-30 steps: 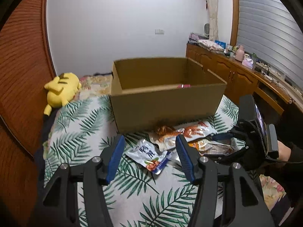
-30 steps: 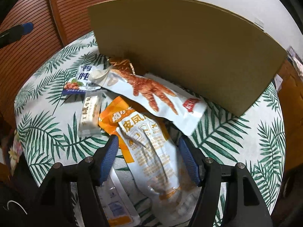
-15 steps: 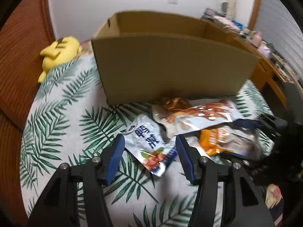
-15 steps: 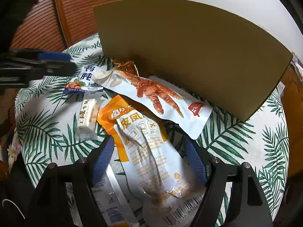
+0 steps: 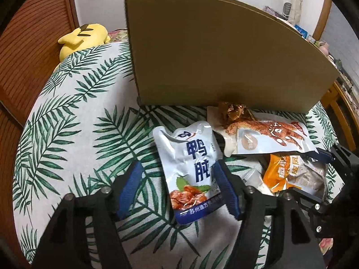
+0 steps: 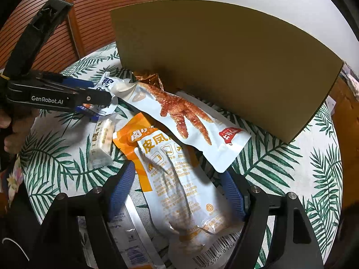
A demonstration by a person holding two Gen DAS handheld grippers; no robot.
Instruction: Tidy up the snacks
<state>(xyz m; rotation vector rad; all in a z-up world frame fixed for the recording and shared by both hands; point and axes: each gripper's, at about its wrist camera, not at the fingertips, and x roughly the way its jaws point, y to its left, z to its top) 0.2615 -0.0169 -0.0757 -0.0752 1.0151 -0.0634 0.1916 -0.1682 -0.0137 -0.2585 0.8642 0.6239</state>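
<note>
My left tool (image 5: 177,174) has just been opening around the blue pouch (image 5: 193,170), not squeezing it. My right tool (image 6: 179,179) is loose around the orange pouch (image 6: 175,179).

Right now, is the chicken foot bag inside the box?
No, the chicken foot bag lies on the leafy cloth in front of the box, outside its wall.
</note>
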